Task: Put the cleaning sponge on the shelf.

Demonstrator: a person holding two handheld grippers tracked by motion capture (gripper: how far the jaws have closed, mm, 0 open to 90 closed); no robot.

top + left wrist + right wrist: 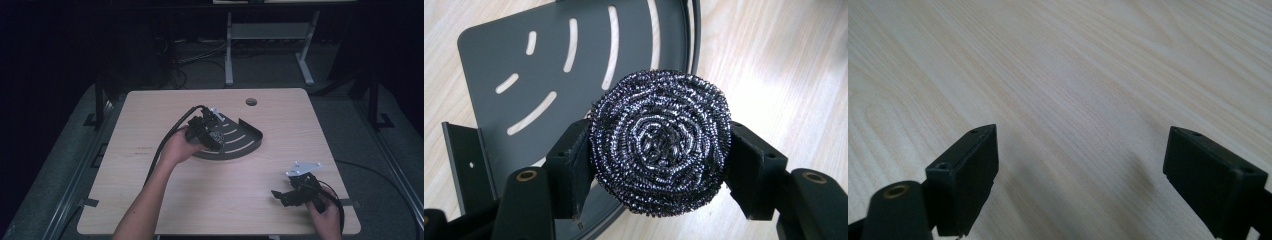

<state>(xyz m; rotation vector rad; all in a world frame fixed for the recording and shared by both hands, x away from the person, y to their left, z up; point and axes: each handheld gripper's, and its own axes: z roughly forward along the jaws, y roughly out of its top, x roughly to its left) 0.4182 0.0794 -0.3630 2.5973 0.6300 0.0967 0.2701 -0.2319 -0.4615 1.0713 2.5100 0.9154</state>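
A steel wool scourer (pixel 659 142) is clamped between the left gripper's (pixel 659 165) jaws at frame centre, over the lower rim of a dark slotted corner shelf (pixel 549 60). The shelf's raised wall is seen at left. The right gripper (pixel 1080 175), released, is held lower right over bare table (pixel 1058 75).

Bare forearms, no sleeves; matte black left gripper (pixel 212 136) and right gripper (pixel 285 196), brass-ringed pivot holes, blocky rectangular pads (pixel 964 177), grey three-cornered plate atop each, trailing black cables.
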